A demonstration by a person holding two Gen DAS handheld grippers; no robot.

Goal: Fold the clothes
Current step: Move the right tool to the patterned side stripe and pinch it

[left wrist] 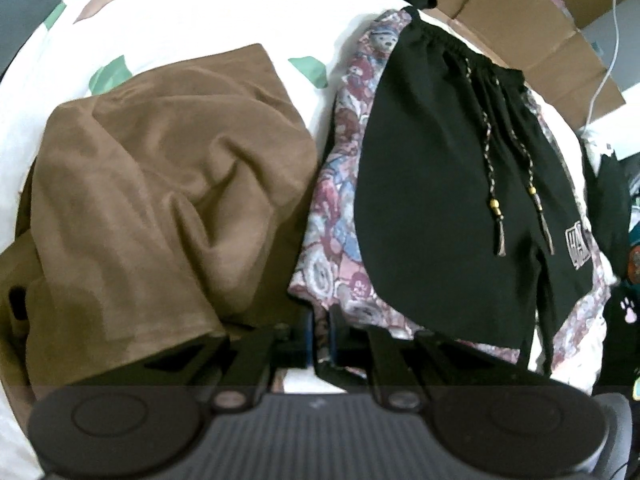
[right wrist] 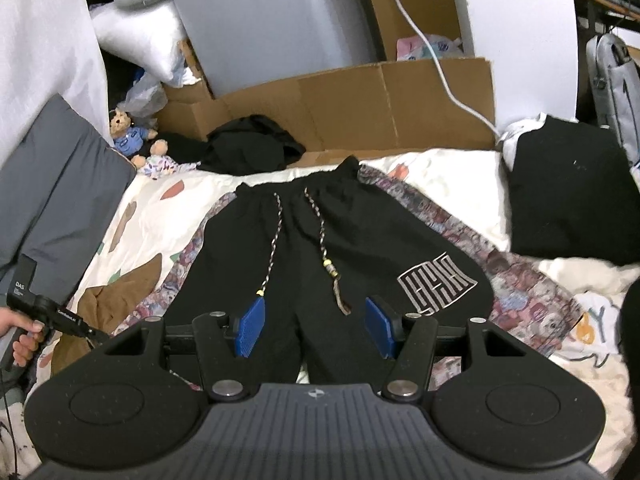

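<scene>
On the far left of my right wrist view a hand (right wrist: 22, 330) grips the handle of my left tongs (left wrist: 320, 338). In their own view those tongs are clenched on the near edge of the patterned garment (left wrist: 340, 216), the pads nearly meeting around a pinch of its hem. Just left of that pinch a brown garment (left wrist: 160, 200) lies crumpled on the bed (left wrist: 192, 12), touching the patterned cloth along its side.

In the middle, the black shorts (right wrist: 340, 248) lie flat on top of the patterned garment. Their long axis runs away from me, waistband at the far end and leg openings toward me. Two braided drawstrings (right wrist: 326, 240) trail down the front toward me, and a pale logo (right wrist: 438, 284) sits on the leg to the right.

My right tongs (right wrist: 316, 328) hang released over the near legs of the shorts, blue pads well apart with nothing between them.

Behind the bed stands an opened cardboard box (right wrist: 360, 100); I cannot tell what is in it. To the right a folded black garment (right wrist: 572, 192) rests on the bed.
</scene>
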